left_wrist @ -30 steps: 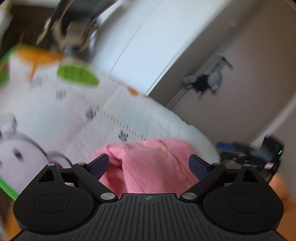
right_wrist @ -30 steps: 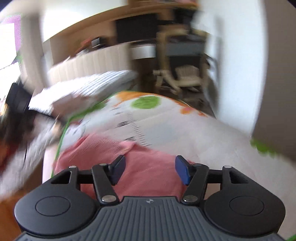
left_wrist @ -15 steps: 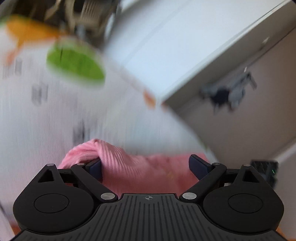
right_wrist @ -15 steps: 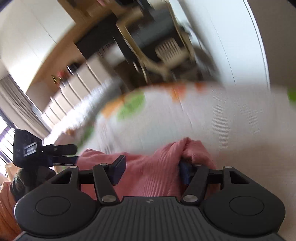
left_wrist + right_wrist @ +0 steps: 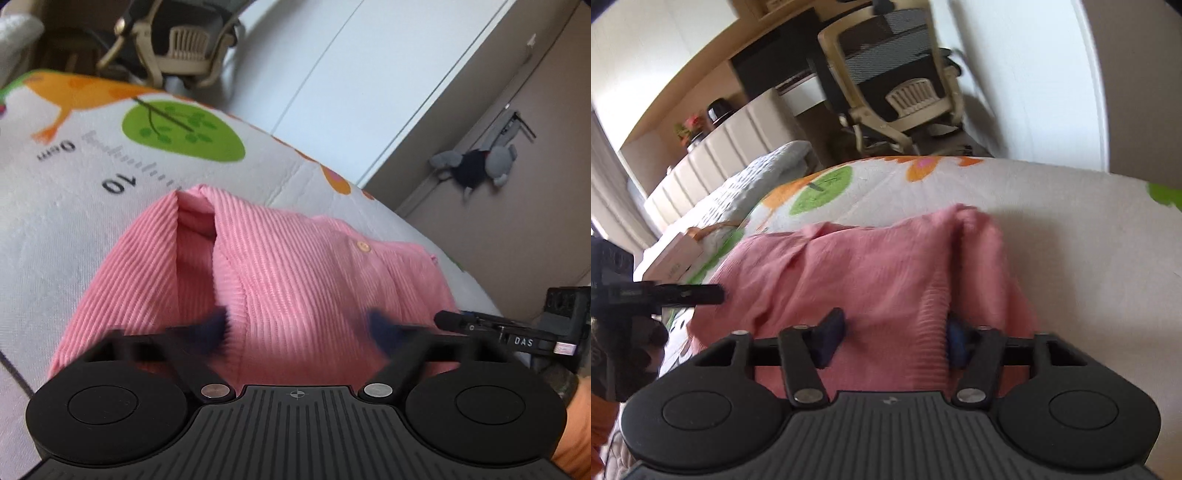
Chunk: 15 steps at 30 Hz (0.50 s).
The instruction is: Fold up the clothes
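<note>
Right up close, the left gripper [image 5: 295, 328] has its blurred fingers spread wide over the pink ribbed shirt [image 5: 280, 273], not pinching any of it. The right gripper [image 5: 892, 338] is parted too — its right pad [image 5: 956, 341] seems tucked against a raised fold, though blur makes contact hard to judge. That shirt lies bunched on the printed play mat [image 5: 74, 206]. Beyond — an office chair [image 5: 897, 85] by the white wardrobe [image 5: 351, 85].
</note>
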Motion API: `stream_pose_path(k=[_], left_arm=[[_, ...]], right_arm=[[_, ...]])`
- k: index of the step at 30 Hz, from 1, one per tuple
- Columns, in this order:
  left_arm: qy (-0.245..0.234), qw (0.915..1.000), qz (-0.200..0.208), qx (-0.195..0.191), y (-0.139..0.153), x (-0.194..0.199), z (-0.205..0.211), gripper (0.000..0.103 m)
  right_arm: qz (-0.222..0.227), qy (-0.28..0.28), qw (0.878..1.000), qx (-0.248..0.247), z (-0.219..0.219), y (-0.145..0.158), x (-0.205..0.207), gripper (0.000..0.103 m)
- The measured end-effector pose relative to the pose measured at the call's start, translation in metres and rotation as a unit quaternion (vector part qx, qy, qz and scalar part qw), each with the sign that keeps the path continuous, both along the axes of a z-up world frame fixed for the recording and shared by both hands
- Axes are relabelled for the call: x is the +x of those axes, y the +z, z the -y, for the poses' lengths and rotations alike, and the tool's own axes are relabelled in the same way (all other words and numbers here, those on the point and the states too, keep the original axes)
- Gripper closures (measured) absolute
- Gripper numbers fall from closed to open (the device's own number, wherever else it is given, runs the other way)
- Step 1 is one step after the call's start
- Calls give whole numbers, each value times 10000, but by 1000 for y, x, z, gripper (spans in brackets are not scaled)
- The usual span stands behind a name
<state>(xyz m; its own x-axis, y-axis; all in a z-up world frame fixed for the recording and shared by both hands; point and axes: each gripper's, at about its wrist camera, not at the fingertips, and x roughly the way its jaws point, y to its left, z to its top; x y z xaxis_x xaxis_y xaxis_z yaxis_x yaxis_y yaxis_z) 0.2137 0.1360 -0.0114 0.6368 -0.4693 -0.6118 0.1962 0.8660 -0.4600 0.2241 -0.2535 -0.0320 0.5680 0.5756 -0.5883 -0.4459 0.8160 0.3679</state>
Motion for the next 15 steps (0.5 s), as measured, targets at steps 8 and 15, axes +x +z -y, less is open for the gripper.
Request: stream_pose_path(k=[8, 15], left_arm=[[-122, 9966, 804, 139, 66, -44, -4, 78], [-91, 9962, -90, 859, 10, -65, -5, 50]], right_arm=[[1021, 590, 9930, 122, -6, 70, -51, 91], [552, 335, 9940, -883, -5, 14, -60, 74]])
